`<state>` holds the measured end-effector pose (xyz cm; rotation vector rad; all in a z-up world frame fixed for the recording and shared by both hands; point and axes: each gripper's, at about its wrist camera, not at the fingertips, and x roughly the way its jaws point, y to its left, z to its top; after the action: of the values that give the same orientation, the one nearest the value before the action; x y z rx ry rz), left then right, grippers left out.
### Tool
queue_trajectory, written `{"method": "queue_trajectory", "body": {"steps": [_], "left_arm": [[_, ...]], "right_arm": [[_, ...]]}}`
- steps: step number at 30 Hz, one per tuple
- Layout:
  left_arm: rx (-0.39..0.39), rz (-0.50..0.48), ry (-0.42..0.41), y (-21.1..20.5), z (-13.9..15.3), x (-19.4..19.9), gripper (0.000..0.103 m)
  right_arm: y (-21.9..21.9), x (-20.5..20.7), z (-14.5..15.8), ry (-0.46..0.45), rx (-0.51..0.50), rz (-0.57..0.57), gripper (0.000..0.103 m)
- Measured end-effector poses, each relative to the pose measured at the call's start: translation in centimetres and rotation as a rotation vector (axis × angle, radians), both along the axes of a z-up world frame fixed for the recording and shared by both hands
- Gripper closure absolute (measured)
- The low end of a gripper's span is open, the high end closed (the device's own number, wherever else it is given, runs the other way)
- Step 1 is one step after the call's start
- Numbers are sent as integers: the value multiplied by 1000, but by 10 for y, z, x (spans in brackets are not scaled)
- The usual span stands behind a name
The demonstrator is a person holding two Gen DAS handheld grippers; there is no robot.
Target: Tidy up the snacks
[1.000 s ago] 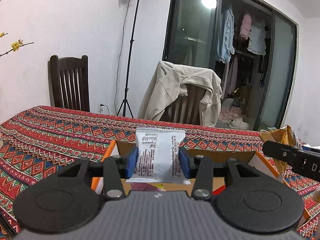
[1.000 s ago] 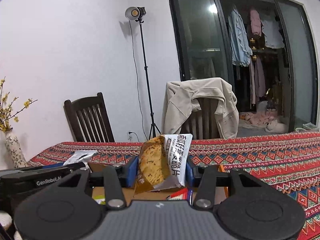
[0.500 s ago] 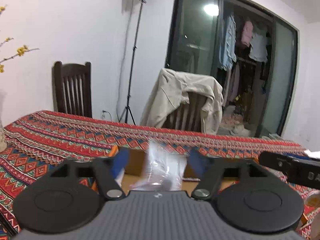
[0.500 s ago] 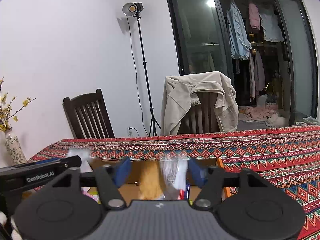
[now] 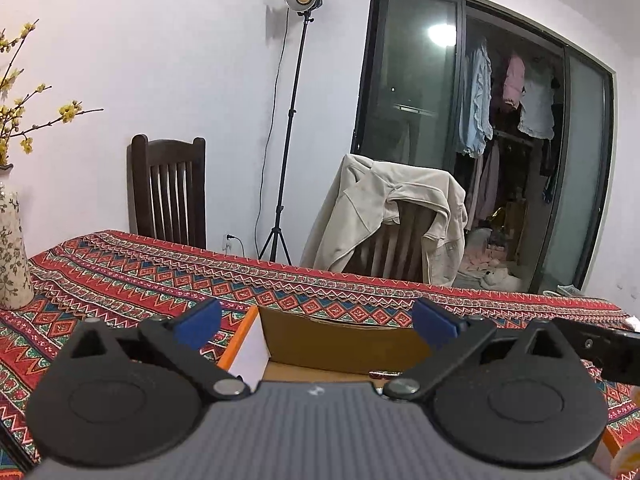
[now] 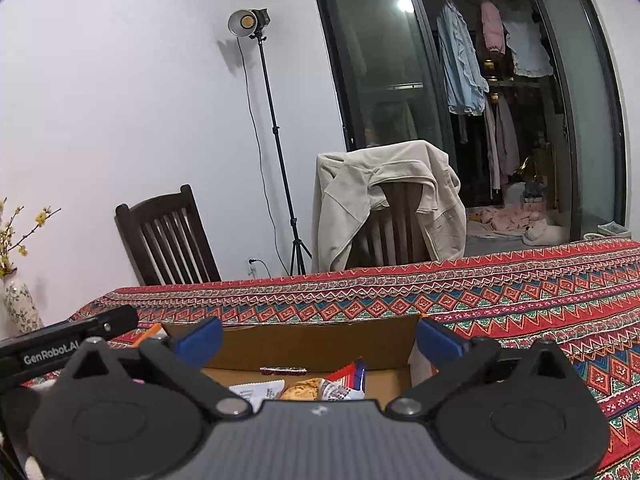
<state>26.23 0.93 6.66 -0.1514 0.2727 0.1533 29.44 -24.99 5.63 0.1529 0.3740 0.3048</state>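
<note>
An open cardboard box (image 5: pixel 344 340) sits on the patterned tablecloth right under both grippers. My left gripper (image 5: pixel 316 322) hangs over it with its jaws opening wide and nothing between the blue pads (image 5: pixel 200 324). The right gripper (image 6: pixel 319 338) also has its jaws opening, with nothing between them, above the same box (image 6: pixel 312 344). In the box lie a cookie packet (image 6: pixel 300 390), a white packet (image 6: pixel 256 392) and a red and blue packet (image 6: pixel 352 374). The left view hides the box's contents behind the gripper body.
A flowered vase (image 5: pixel 12 248) with yellow blossoms stands at the table's left end. Behind the table are a dark wooden chair (image 5: pixel 168 196), a chair draped with a beige jacket (image 5: pixel 392 224) and a light stand (image 5: pixel 288 140). The red tablecloth (image 6: pixel 520 304) stretches to the right.
Both grippers went from shut to wide open. The white packet left the left gripper and the cookie packet left the right one; the cookie packet now lies in the box.
</note>
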Motion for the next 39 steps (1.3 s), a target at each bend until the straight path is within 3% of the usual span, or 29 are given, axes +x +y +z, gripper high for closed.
{"method": "queue_trajectory", "body": {"steps": [11,21,39], "left_arm": [[6,-22,-23,-8,29,-27,0],[5,-51,-31,0,46,-82,0],[62,-127,-13,17,-4,-220,0]], "right_arm": [[-7,-26,19,-53,15,-17,0],[-12,-82,39,-99,-15,5,0],[-18,-212,2,-37,-74,63,0]]}}
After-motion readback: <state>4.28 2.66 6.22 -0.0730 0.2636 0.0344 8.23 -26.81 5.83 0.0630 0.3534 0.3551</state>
